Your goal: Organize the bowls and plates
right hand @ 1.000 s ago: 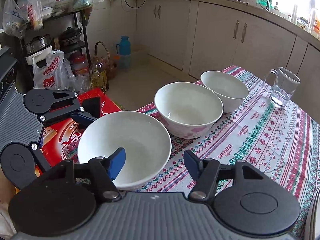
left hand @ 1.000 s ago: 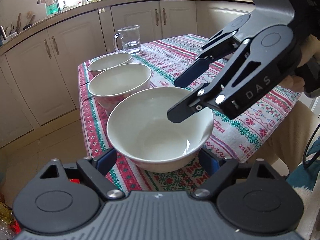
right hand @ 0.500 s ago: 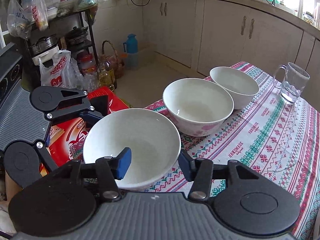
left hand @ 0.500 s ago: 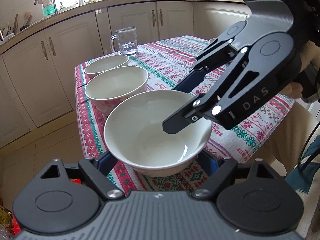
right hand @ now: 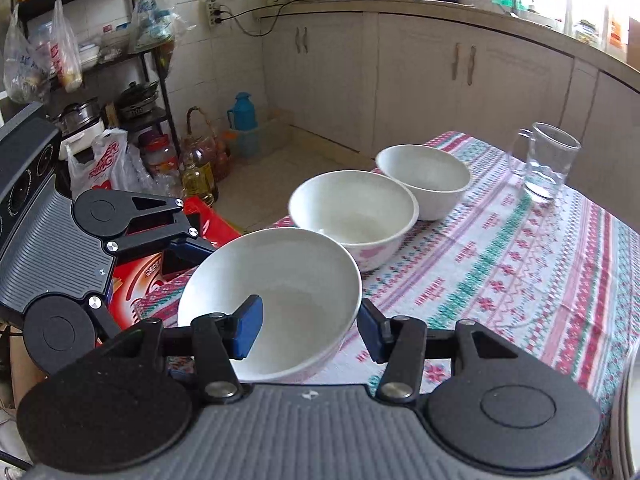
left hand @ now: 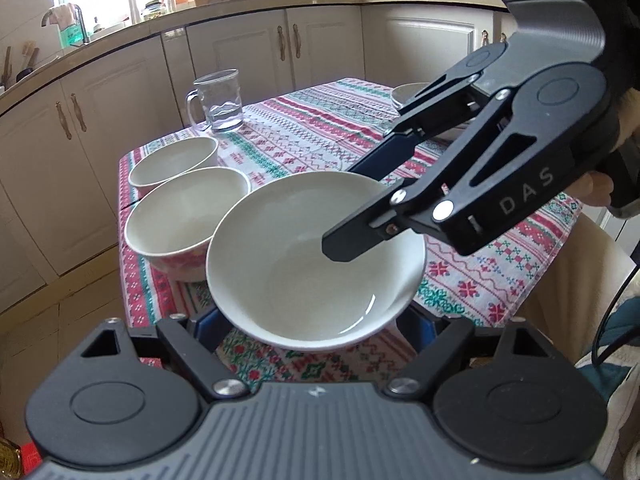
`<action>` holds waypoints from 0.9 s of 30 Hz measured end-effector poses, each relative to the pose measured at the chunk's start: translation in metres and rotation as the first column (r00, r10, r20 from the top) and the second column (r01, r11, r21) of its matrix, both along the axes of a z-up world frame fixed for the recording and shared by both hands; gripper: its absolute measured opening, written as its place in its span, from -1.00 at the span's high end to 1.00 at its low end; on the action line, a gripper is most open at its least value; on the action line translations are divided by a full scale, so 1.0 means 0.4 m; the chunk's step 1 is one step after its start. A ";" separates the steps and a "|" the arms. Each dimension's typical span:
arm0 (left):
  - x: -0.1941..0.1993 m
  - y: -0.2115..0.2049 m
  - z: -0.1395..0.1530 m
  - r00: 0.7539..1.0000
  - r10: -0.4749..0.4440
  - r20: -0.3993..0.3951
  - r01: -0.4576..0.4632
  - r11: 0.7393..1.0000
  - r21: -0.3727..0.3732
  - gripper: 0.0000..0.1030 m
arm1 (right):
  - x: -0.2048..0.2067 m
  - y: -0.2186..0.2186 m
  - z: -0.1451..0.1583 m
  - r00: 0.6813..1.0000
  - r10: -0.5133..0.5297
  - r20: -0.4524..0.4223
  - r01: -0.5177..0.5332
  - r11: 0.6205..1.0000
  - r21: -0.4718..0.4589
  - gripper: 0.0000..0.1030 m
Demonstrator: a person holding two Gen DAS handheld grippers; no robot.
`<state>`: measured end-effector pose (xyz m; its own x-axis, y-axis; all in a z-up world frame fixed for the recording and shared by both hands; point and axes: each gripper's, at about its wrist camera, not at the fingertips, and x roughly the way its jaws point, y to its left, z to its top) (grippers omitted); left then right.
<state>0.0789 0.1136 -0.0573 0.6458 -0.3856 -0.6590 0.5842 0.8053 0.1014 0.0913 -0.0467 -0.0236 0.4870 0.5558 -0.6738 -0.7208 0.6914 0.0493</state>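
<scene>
While the left gripper [left hand: 316,326] reached in from below, the near white bowl [left hand: 316,264] sat between its blue pads, the jaws spread to the bowl's width; the pads were mostly hidden under the bowl wall, so contact could not be told for sure. The right gripper [left hand: 360,204] came in from the right of that view, one finger inside the bowl, the other outside its far rim — clamped on the wall. Beyond stood a middle bowl [left hand: 186,208], a far bowl [left hand: 172,158] and a glass mug [left hand: 220,100] on the patterned tablecloth [left hand: 320,128].

Right wrist view: the right gripper [right hand: 310,326] held the near bowl [right hand: 272,292] by its rim, left pad inside, right pad outside. The bowl appeared lifted, its edge overlapping the middle bowl [right hand: 352,208]. The left gripper [right hand: 176,248] showed at the bowl's far left side — its grip unclear here. The far bowl [right hand: 424,176] and the mug [right hand: 548,160] stood farther back.
</scene>
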 end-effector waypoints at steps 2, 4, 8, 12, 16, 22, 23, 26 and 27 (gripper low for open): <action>0.007 -0.025 0.002 1.000 -0.026 0.003 0.026 1.000 0.001 -0.68 | 0.001 -0.030 0.003 1.000 -0.030 0.001 0.030 1.000 0.005 -0.11; 0.015 -0.054 0.004 0.998 -0.055 0.003 0.055 0.998 0.003 -0.68 | -0.002 -0.060 0.004 0.998 -0.059 0.003 0.059 0.998 0.012 -0.12; 0.037 -0.103 0.002 0.994 -0.105 -0.004 0.105 0.994 0.001 -0.68 | -0.005 -0.118 0.003 0.993 -0.117 0.006 0.117 0.993 0.018 -0.12; 0.053 -0.150 -0.005 0.989 -0.146 -0.011 0.146 0.989 0.004 -0.68 | -0.003 -0.167 -0.002 0.986 -0.165 0.001 0.165 0.986 0.019 -0.12; 0.069 -0.186 -0.008 0.985 -0.174 -0.018 0.174 0.985 0.001 -0.68 | 0.003 -0.210 -0.008 0.979 -0.205 -0.006 0.205 0.978 0.023 -0.12; 0.088 -0.228 -0.012 0.979 -0.201 -0.026 0.201 0.980 0.002 -0.68 | 0.013 -0.256 -0.017 0.971 -0.239 -0.008 0.239 0.971 0.019 -0.14; 0.091 -0.233 -0.013 0.979 -0.204 -0.028 0.204 0.979 0.000 -0.68 | 0.016 -0.264 -0.020 0.969 -0.246 -0.011 0.246 0.969 0.021 -0.14; 0.099 -0.244 -0.015 0.978 -0.208 -0.037 0.208 0.978 -0.005 -0.68 | 0.024 -0.278 -0.027 0.965 -0.260 -0.020 0.261 0.965 0.022 -0.14; 0.100 -0.246 -0.016 0.977 -0.208 -0.038 0.208 0.978 -0.004 -0.68 | 0.026 -0.281 -0.029 0.964 -0.263 -0.022 0.264 0.964 0.022 -0.14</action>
